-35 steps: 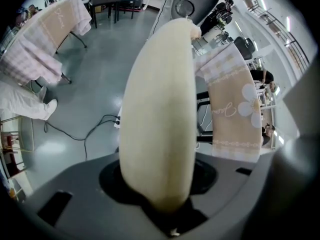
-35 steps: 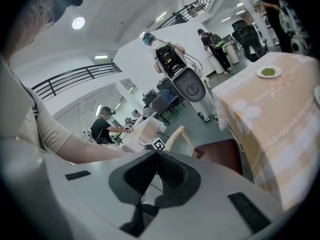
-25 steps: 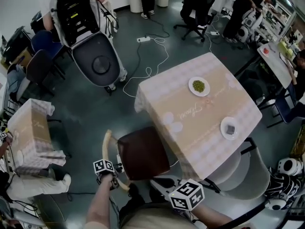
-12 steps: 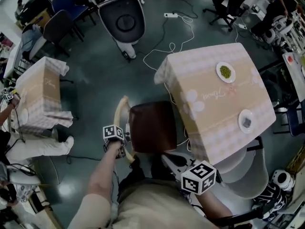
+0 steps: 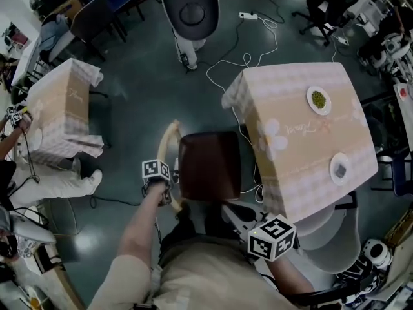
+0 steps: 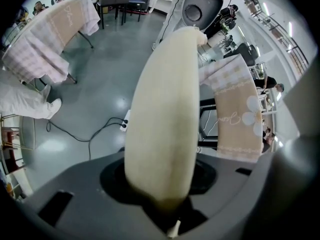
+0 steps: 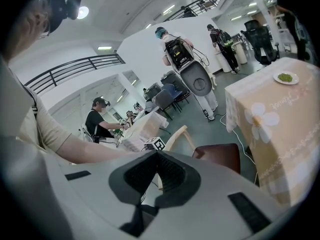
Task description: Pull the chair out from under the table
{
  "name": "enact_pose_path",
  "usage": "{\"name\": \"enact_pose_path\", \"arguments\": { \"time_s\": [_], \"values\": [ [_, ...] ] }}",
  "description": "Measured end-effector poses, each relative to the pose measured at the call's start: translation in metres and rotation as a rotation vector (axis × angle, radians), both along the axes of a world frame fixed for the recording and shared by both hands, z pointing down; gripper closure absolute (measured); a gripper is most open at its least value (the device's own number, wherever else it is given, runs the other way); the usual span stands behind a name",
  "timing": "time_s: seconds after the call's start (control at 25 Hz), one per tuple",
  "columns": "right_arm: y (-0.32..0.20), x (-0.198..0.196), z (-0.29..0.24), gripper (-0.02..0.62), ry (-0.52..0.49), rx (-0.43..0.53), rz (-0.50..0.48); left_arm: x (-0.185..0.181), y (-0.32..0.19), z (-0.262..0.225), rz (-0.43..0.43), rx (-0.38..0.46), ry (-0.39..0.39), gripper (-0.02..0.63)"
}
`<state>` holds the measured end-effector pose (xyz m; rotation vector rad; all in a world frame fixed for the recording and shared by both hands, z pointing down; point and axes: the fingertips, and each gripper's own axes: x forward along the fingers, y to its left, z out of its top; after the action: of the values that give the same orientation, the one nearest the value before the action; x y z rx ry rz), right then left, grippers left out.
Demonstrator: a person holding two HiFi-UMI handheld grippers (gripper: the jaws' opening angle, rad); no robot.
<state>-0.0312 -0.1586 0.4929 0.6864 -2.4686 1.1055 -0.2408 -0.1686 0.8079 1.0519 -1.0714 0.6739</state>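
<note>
The chair has a brown seat (image 5: 210, 166) and a curved cream backrest (image 5: 169, 148). It stands beside the near left corner of the table (image 5: 303, 150), which has a beige checked cloth. My left gripper (image 5: 162, 192) is shut on the lower end of the backrest. In the left gripper view, the cream backrest (image 6: 165, 104) fills the middle and runs down between the jaws. My right gripper (image 5: 231, 210) hangs near my body below the seat, shut on nothing. In the right gripper view, its gripper (image 7: 157, 156) points towards the seat (image 7: 220, 156) and the table (image 7: 272, 119).
On the table are a plate of green food (image 5: 317, 100) and a second plate (image 5: 339, 168). Cables (image 5: 226, 63) trail across the floor behind the chair. A wheeled robot base (image 5: 189, 11) stands at the back. A second clothed table (image 5: 61, 112) is on the left, and a white chair (image 5: 329, 231) on the right.
The head view has swung, so the table now sits further right. The seat stands a little further out from the table's edge. My left gripper keeps its hold on the backrest.
</note>
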Motion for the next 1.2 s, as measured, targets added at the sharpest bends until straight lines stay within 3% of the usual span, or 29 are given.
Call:
{"name": "enact_pose_path", "arguments": {
  "time_s": [1.2],
  "values": [
    [0.007, -0.038, 0.001, 0.586, 0.007, -0.003, -0.092, -0.052, 0.015, -0.001, -0.094, 0.022, -0.011, 0.428]
  ]
}}
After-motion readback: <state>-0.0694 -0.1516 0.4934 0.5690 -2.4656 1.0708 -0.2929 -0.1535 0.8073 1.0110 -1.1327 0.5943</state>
